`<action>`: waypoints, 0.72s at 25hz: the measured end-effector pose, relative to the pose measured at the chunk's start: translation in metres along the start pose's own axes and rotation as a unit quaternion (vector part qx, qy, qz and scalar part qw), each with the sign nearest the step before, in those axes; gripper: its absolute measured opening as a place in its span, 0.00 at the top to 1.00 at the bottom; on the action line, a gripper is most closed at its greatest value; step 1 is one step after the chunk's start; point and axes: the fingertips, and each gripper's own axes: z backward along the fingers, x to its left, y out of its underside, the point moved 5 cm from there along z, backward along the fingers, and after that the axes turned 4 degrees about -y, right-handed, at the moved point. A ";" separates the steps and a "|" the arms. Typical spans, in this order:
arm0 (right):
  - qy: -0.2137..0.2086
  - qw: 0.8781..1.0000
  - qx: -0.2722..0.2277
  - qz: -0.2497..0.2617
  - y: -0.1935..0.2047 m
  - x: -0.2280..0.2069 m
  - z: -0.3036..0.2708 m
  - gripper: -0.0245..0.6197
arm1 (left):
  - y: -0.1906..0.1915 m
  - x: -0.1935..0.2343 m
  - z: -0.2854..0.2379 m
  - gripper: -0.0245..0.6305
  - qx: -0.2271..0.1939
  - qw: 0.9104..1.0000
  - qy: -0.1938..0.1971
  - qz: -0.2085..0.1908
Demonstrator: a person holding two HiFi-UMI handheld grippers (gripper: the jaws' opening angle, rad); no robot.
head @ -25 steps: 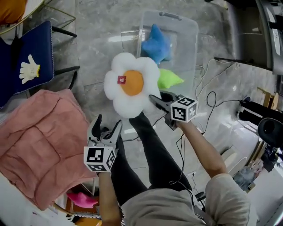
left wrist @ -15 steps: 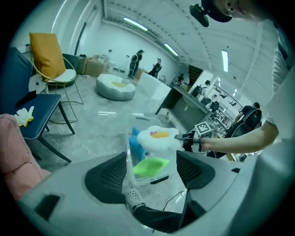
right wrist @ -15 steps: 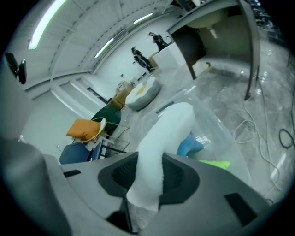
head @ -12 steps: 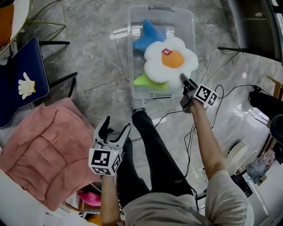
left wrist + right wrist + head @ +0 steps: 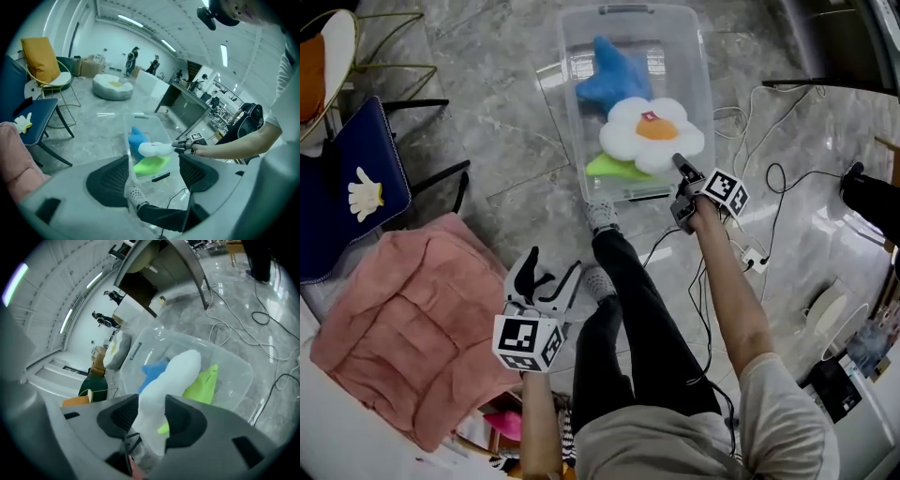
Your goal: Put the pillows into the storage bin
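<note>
Flower pillow (image 5: 652, 134) in bin (image 5: 705, 84) on floor (image 5: 497, 112), right tool's (image 5: 679, 166) grip easing; left tool (image 5: 553, 260) released.

You wear a pale grey short-sleeved T-shirt (image 5: 778, 422), black trousers (image 5: 628, 309) and white clogs (image 5: 602, 216) dotted with small holes. Your left gripper (image 5: 553, 262) and right gripper (image 5: 679, 161) look alike: each has a smooth light grey body ending in two black jaws, whose inner pads (image 5: 110, 180) carry a fine mesh pattern. Each bears a white cube, the left cube (image 5: 528, 342) and the right cube (image 5: 727, 190), with a black square marker on every face that shows. A thin black cable (image 5: 704, 314) runs beside your right forearm. A black camera (image 5: 207, 19) sits on your head.
</note>
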 end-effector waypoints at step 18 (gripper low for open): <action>-0.104 0.921 0.094 0.364 0.152 0.106 0.216 0.71 | 0.134 -0.062 0.187 0.44 -0.060 0.997 -0.050 0.010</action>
